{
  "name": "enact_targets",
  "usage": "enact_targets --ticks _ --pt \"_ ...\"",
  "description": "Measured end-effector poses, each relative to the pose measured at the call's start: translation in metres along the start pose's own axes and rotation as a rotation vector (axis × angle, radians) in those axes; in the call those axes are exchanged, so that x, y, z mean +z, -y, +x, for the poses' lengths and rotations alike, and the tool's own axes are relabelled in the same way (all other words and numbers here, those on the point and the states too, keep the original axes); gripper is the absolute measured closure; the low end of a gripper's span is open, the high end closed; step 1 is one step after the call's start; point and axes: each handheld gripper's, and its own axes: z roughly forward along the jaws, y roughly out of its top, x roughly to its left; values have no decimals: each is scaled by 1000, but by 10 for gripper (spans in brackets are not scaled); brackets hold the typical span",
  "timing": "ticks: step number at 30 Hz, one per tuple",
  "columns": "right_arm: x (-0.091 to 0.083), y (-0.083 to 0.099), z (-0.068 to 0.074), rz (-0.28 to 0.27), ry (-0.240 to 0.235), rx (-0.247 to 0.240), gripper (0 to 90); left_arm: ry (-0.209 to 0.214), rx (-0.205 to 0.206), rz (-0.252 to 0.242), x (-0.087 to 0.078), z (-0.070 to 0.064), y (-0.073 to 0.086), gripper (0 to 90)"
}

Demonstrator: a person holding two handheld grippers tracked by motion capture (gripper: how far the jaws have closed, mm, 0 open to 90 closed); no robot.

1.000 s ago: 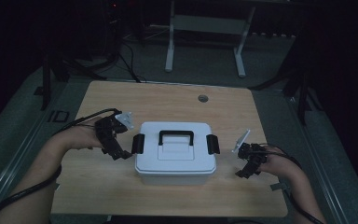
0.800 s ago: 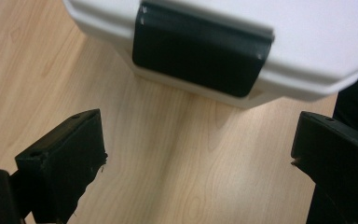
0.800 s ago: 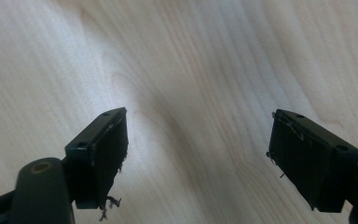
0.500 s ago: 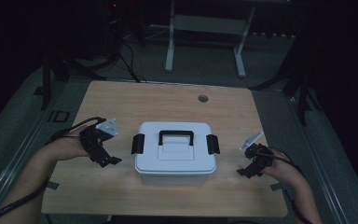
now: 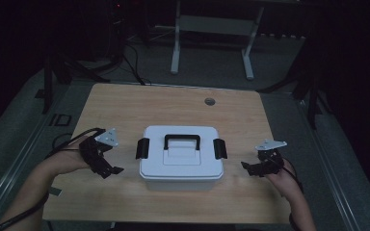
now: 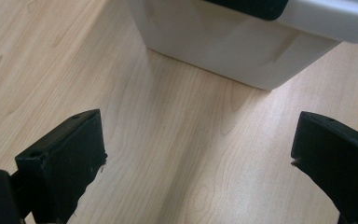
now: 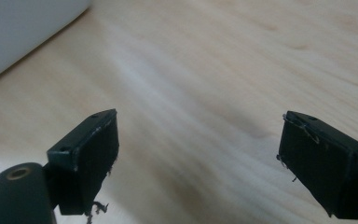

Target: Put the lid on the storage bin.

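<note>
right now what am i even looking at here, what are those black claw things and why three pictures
A person sits at a wooden table, holding a hand-held two-jaw tool in each hand. The high view looks down from above: the left gripper and the right gripper sit either side of a white box with a black handle and black latches. The other two pictures come from cameras riding on each gripper, looking past its own black jaws. Both stand open over bare wood, holding nothing.
</note>
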Motion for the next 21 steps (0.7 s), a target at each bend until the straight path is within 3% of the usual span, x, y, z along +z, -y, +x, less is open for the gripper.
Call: enact_targets --ticks 5,6,8,15,21 --pt "6 7 1 -99 155 94 118 -4 -24 -40 4 -6 14 26" --pt "6 7 1 -99 155 94 118 -4 -24 -40 4 -6 14 26" --pt "7 12 2 -148 203 140 118 0 -44 -55 8 -8 23 26" --pt "11 18 6 -179 226 148 118 -12 -94 -116 20 -8 44 27" --pt "11 25 4 -210 265 203 118 -31 -142 -157 29 -6 60 27"
